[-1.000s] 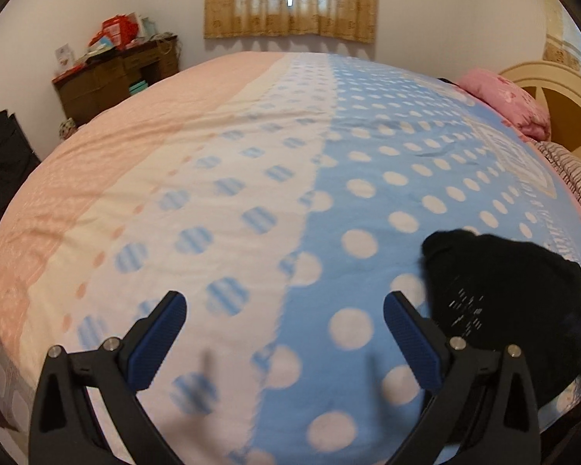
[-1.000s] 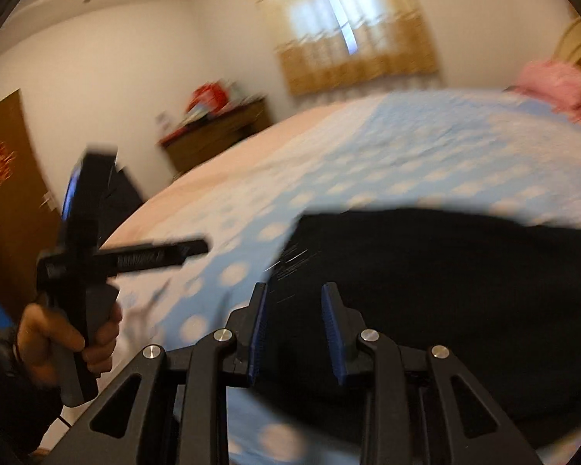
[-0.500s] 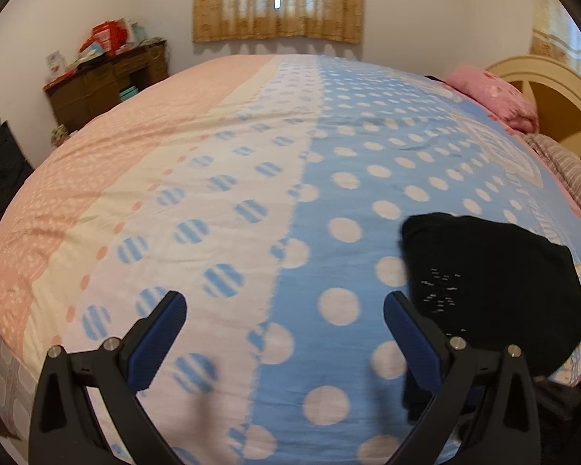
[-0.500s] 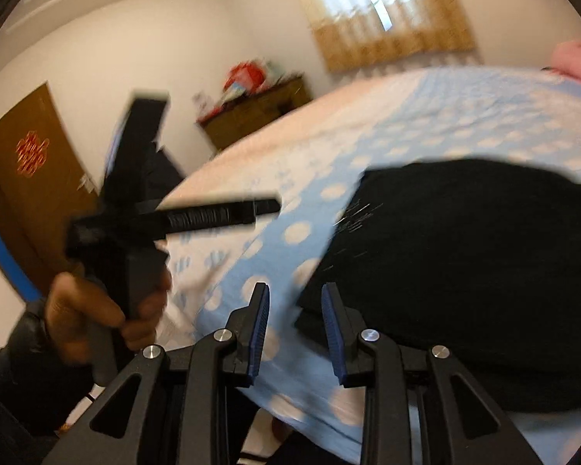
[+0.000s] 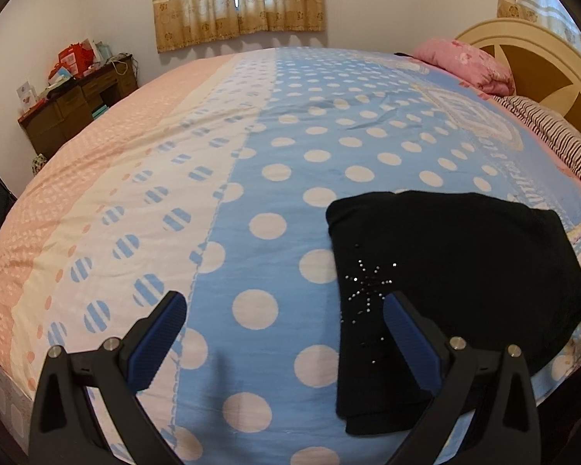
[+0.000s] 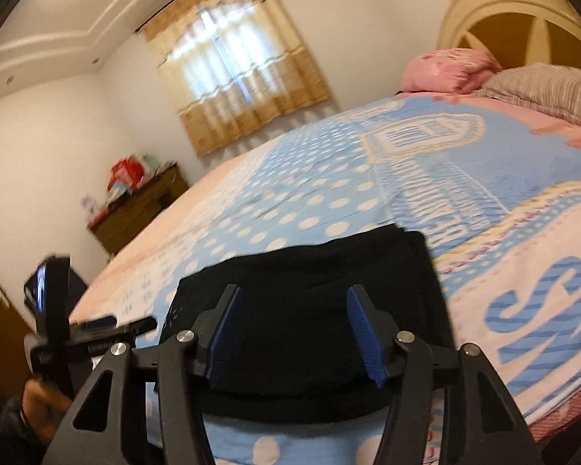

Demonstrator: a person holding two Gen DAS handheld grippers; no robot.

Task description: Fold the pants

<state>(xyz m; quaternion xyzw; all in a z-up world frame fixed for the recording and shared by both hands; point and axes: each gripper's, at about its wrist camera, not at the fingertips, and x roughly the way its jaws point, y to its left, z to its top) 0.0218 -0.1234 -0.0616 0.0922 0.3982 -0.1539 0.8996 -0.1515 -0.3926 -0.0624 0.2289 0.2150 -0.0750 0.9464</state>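
The black pants lie folded in a compact rectangle on the blue polka-dot bedspread, near the bed's front edge, with a small rhinestone pattern on the left part. My left gripper is open and empty, above the bedspread just left of the pants. In the right wrist view the pants lie straight ahead. My right gripper is open, empty, a little above their near edge. The left gripper shows there at the far left, held in a hand.
A pink pillow and a striped pillow lie by the cream headboard at the right. A brown desk with clutter stands against the far left wall. A curtained window is behind the bed.
My right gripper has opened from nearly shut and swung to face the pants squarely. My left gripper has drawn back a little, so more of the pants shows.
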